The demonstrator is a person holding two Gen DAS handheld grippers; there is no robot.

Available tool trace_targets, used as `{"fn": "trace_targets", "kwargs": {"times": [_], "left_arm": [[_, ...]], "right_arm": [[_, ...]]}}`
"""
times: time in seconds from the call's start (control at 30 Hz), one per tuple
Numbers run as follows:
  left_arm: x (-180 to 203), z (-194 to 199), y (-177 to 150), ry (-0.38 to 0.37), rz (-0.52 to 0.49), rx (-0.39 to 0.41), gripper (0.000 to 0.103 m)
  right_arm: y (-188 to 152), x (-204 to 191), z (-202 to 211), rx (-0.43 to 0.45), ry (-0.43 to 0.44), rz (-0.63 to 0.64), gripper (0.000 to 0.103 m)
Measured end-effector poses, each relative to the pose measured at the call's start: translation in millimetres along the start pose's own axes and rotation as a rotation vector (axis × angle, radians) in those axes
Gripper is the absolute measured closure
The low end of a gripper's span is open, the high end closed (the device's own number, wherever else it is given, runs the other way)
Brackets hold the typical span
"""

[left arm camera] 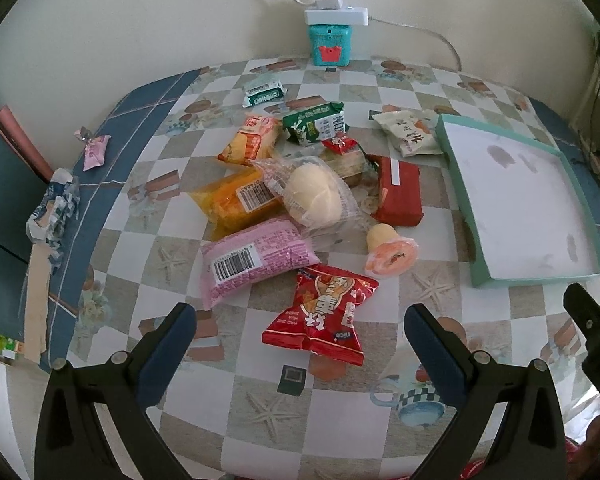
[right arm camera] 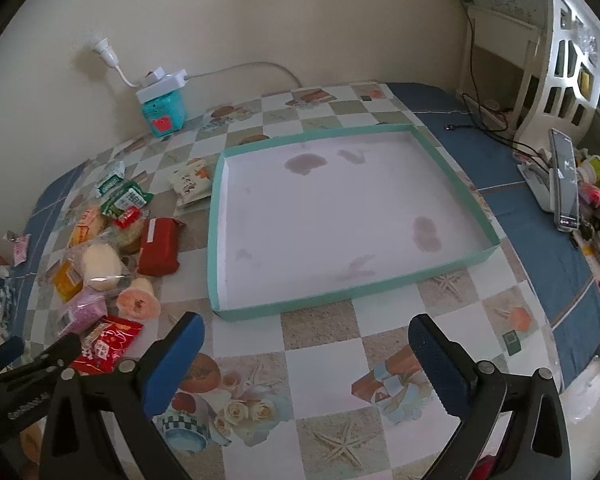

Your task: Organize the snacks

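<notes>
The snacks lie in a loose heap on the left half of the worktop [left arm camera: 440,280], and the red packet [left arm camera: 320,314] is the nearest of them, resting flat just beyond the left tongs [left arm camera: 300,320] and roughly centred between their two blue pads. Its long axis runs near-to-far with a slight lean to the left. Just behind it sit a pink packet [left arm camera: 252,260] with a barcode and a small jelly cup [left arm camera: 392,254] on its side; farther back are a bun in clear wrap [left arm camera: 312,196], an orange packet [left arm camera: 236,200] and a dark red bar [left arm camera: 400,192].

To the right of the heap stands the shallow teal tray [right arm camera: 216,240], holding nothing, its white floor blotched with faint stains. The right tongs [right arm camera: 306,338] hang in front of its near edge.

Both tongs are spread wide and grip nothing. The left ones are clearly the nearer to the heap, so the first pick probably falls to them.

Labels at the far end are too small to read, and overlapping wrappers hide several snacks.
</notes>
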State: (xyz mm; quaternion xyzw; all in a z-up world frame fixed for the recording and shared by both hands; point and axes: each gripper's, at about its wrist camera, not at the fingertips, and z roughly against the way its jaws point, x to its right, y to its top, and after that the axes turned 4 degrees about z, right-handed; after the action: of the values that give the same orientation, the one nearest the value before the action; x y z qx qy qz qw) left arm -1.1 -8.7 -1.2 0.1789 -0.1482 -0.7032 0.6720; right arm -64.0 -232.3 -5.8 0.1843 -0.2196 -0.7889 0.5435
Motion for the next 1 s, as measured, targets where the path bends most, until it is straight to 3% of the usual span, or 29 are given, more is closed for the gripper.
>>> {"fn": "trace_targets", "kwargs": {"times": [0.77, 1.0], "left_arm": [[-16, -3, -5, -0.094, 0.045, -0.005, 0.000], [-50, -7, -2, -0.097, 0.147, 0.002, 0.000]], "right_arm": [[0, -10, 4, 0.036, -0.043, 0.024, 0.000], [3, -15, 6, 0.048, -0.047, 0.045, 0.000]]}}
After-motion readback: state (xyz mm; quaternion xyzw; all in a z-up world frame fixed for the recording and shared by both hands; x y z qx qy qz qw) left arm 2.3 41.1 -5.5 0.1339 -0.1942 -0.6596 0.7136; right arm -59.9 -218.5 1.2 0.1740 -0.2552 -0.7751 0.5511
